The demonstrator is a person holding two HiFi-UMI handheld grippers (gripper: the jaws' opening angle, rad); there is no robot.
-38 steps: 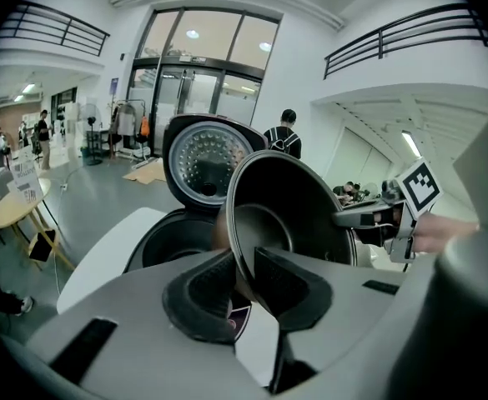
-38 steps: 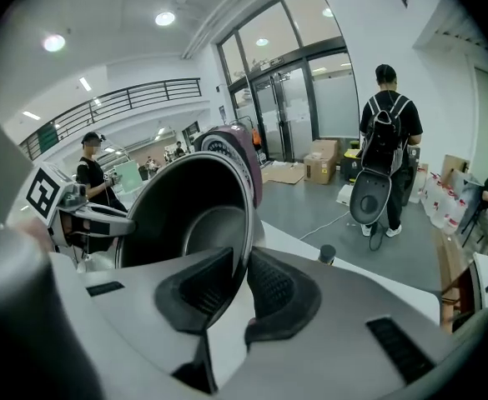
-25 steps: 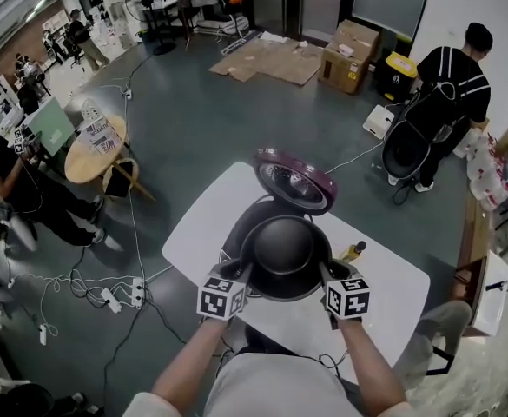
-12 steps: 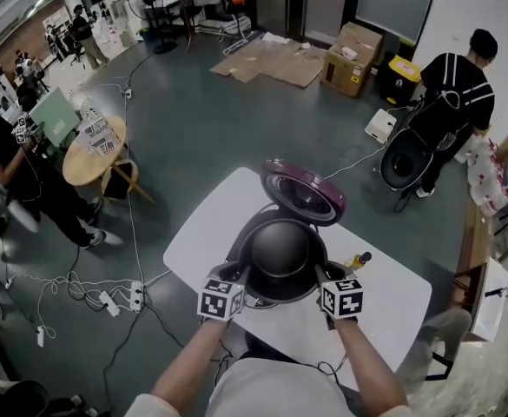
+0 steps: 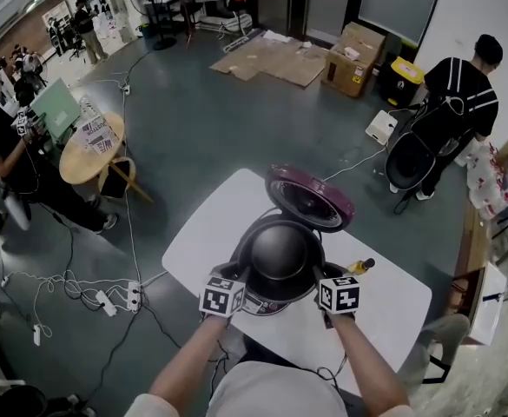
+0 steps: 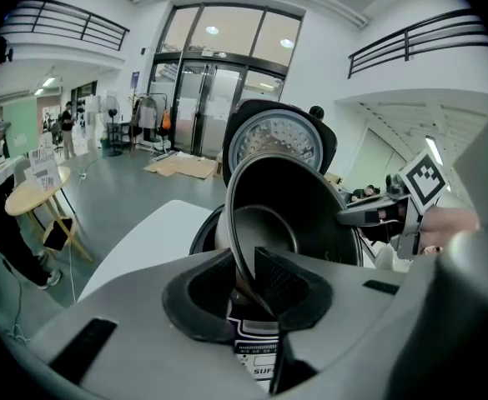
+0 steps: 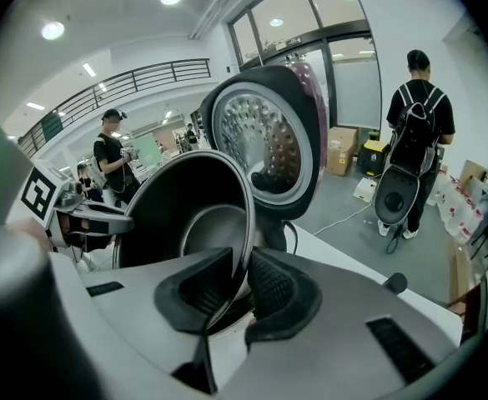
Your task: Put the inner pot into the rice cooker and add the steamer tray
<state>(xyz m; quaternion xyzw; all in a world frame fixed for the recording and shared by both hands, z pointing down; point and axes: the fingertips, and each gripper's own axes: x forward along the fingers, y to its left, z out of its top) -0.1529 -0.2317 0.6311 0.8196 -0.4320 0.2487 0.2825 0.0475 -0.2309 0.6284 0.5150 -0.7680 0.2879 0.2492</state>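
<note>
Both grippers hold the dark inner pot (image 5: 281, 252) by its rim, over the opening of the rice cooker (image 5: 262, 305). My left gripper (image 5: 242, 274) is shut on the pot's left rim, and its pads pinch the thin edge (image 6: 245, 273). On the opposite rim my right gripper (image 5: 319, 276) is shut too (image 7: 237, 283). The pot (image 6: 298, 215) is empty, and its base sits low in the cooker's dark well (image 6: 200, 238). The cooker's purple lid (image 5: 310, 198) stands open behind, with its perforated inner plate (image 7: 264, 140) facing me.
The cooker stands on a white table (image 5: 206, 228), with a yellow-handled tool (image 5: 359, 268) to its right. A round wooden table (image 5: 93, 150), floor cables and a power strip (image 5: 123, 298) lie to the left. A person with a backpack (image 5: 462, 85) stands far right.
Both grippers have sunk with the pot, and it now sits lower over the cooker. The cooker's front rim shows below the pot.
</note>
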